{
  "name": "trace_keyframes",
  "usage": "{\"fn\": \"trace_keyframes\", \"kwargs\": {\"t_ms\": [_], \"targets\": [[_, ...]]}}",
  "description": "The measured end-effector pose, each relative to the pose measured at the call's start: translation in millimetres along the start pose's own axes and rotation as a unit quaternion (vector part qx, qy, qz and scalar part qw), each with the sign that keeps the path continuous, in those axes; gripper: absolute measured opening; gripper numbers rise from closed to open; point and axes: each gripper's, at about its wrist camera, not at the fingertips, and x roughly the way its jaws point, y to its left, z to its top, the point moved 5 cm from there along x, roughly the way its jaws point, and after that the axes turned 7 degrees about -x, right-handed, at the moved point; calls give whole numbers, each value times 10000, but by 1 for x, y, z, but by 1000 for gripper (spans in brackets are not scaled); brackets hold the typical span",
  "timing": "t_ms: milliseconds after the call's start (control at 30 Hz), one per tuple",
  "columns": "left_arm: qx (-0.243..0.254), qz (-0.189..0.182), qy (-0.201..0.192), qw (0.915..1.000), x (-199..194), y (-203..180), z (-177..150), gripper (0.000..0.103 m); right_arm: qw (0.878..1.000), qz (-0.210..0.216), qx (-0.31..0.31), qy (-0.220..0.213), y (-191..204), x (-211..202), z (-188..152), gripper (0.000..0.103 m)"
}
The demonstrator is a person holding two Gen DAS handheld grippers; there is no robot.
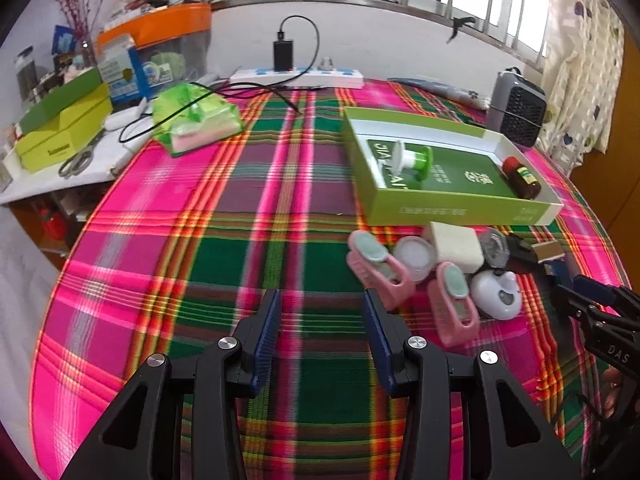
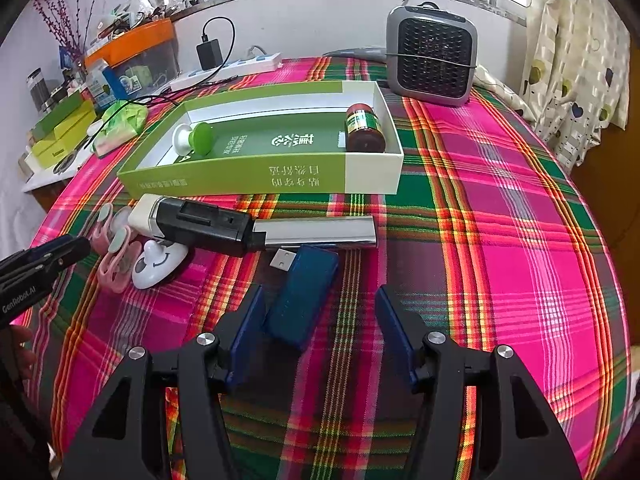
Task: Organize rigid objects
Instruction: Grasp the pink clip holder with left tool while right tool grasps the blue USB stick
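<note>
Lying on the plaid cloth [image 2: 500,184] of the table, a blue USB stick [image 2: 302,300] sits between the right gripper [image 2: 320,328] jaws, which are apart; it's just beside the left pad, can't tell if touching, and well clear of the right pad, so no grip. Its metal plug points away toward a silver bar [image 2: 320,232] that continues a black-and-cream handheld device [image 2: 200,224] lying across the cloth. Left of that sits a cluster: two pink clips [image 1: 416,292], a round white lid [image 1: 414,258], a cream block [image 1: 454,246], a grey round part [image 1: 494,246], and a white smiley-face gadget [image 1: 496,292]. Behind the cluster is the green-and-white box tray [image 2: 260,176], open side up, holding a brown jar with red cap [image 2: 364,128] on its side at the white end and a green-and-white spool [image 2: 196,140] at the other end. Left gripper [image 1: 324,320] hangs over bare cloth, left of the cluster, jaws apart, nothing between them. A grey fan heater [image 2: 432,54] stands beyond the box. At the far edge are a white power strip [image 1: 296,76] with a black charger [image 1: 283,54], and a green bag [image 1: 196,116].
</note>
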Motion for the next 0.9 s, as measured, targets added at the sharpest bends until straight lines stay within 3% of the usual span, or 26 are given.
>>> {"fn": "trace_keyframes", "kwargs": {"t_ms": [100,233,467,900], "targets": [[-127,-337,29,9993,-4,-4,3,41,10000,-21,-13,2,0,0,0,58],[12,-492,-14,9988,-6,-20,6,41,10000,-38,-22,0,1,0,0,58],[151,-375,43,9992,3,-36,7,41,10000,-28,-31,-7,1,0,0,58],[187,-2,71,9998,8,-21,6,41,10000,-21,-43,-16,1,0,1,58]]}}
